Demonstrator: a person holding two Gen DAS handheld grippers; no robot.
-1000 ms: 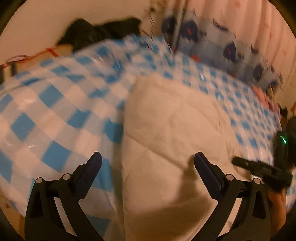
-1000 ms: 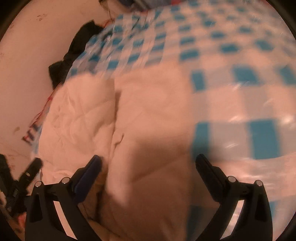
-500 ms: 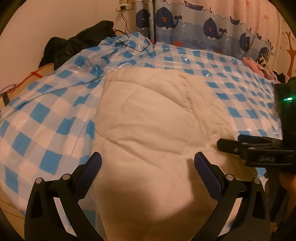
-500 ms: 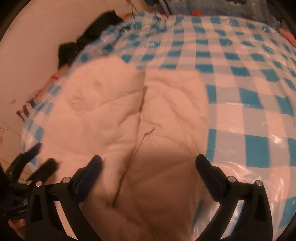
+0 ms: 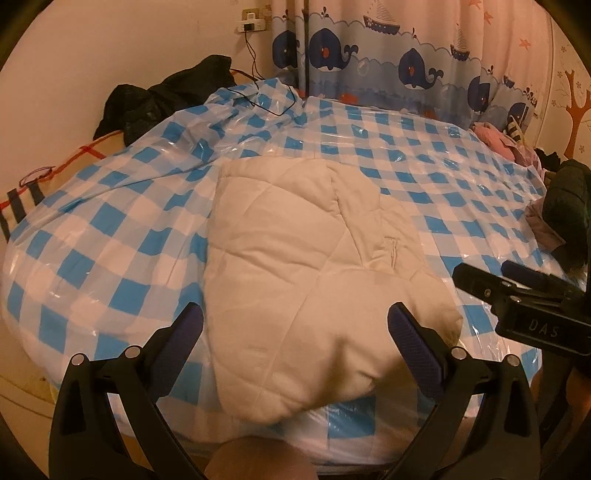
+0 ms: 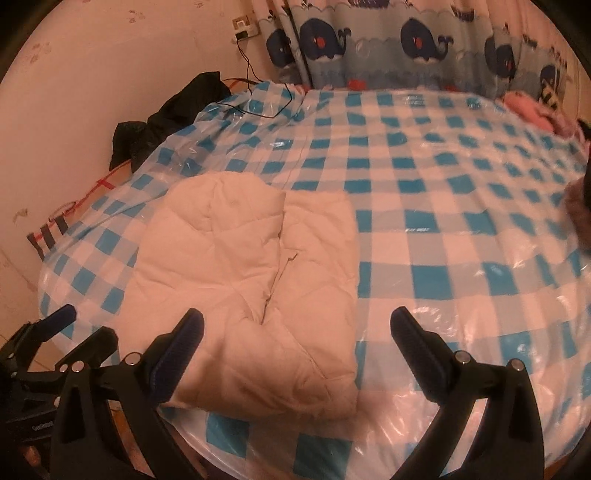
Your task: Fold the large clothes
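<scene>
Cream quilted jacket (image 5: 303,266) was seen lying folded on the checked bed (image 5: 110,229), near its front edge. Both the left gripper (image 5: 295,328) and right gripper (image 6: 295,332) were held wide, empty. Any loose edge would best be pressed flat.

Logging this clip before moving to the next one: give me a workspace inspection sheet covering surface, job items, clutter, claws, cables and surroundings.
Surface: bed under a glossy blue-and-white checked plastic sheet.
Job's things: cream quilted garment, folded into a compact bundle at the near edge.
Clutter: black clothes at the far left corner; pink items at the far right; dark bundle on the right edge.
Grippers: left claw open, holding nothing; right claw open, holding nothing.
Cables: black cable running from the wall socket onto the sheet.
Surroundings: whale curtain, plain wall.
</scene>
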